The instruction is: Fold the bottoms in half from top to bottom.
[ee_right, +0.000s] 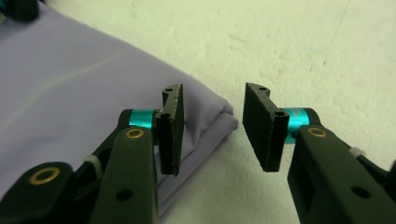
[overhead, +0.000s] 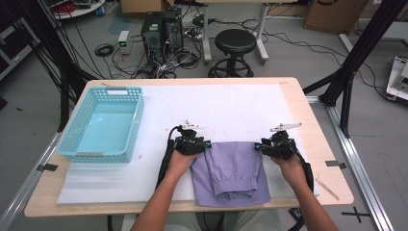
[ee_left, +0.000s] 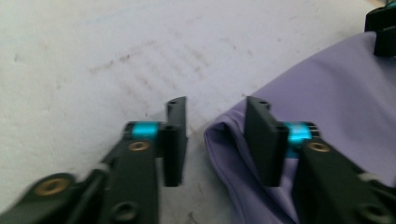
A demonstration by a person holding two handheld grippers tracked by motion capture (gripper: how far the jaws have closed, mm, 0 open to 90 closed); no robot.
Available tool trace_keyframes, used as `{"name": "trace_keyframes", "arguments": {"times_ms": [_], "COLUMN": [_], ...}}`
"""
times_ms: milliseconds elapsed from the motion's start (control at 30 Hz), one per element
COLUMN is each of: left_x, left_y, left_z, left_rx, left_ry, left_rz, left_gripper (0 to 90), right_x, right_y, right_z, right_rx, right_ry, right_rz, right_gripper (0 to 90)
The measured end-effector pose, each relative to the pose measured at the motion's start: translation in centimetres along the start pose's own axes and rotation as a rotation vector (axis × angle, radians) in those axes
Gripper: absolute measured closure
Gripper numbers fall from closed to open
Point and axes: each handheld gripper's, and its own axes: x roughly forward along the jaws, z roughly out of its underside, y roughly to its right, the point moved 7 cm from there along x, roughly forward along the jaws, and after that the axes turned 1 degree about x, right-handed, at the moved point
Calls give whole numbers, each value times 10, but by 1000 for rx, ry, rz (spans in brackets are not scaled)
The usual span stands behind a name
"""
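Note:
A folded lilac garment lies on the white mat near the table's front edge, its elastic waistband toward the person. My left gripper sits at the garment's far left corner and my right gripper at its far right corner. In the left gripper view the jaws of the left gripper stand apart around the folded corner of the garment, pads not pressing it. In the right gripper view the right gripper is likewise open, with the corner of the garment between its jaws.
A light blue plastic basket stands at the mat's left side with nothing in it. The wooden table edge runs just right of the right hand. Beyond the table are a stool, computer towers and cables on the floor.

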Motion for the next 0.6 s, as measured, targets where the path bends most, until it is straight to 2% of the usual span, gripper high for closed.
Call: {"name": "trace_keyframes", "arguments": {"times_ms": [33,100,200,233,267,333,367,400,433,467,533,567,600], "left_x": [0,-2,-8,-10,-13,-17,-17,-17,-16,-13,-8,-8,-8], "left_y": [0,1,2,0,-1,-4,-4,-3,-1,2,5,6,7], "left_z": [0,2,4,5,6,7,7,6,5,6,9,8,10], "left_rx": [3,15,8,4,-5,-16,-21,-26,-24,-10,18,33,51], "left_ry": [-2,-1,10,15,19,33,41,49,60,49,0,-4,-19], "left_rz": [3,-1,-4,-11,-14,-5,11,28,50,70,62,50,55], "left_gripper": [766,820,833,812,747,622,575,566,560,556,565,592,722], "right_x": [3,5,4,3,2,-3,-4,-5,-4,-2,4,6,7], "right_y": [1,2,2,3,4,7,7,7,7,6,3,3,2], "right_z": [2,3,5,5,6,4,2,0,0,0,1,2,2], "right_rx": [1,-10,-4,5,18,29,45,50,46,33,11,0,-4], "right_ry": [-22,-35,-43,-49,-57,-28,-7,9,8,-7,-34,-49,-50], "right_rz": [-4,-14,-15,-20,-29,-28,-45,-58,-59,-62,-66,-66,-59], "right_gripper": [628,686,716,714,689,598,570,550,540,538,584,632,713]}}
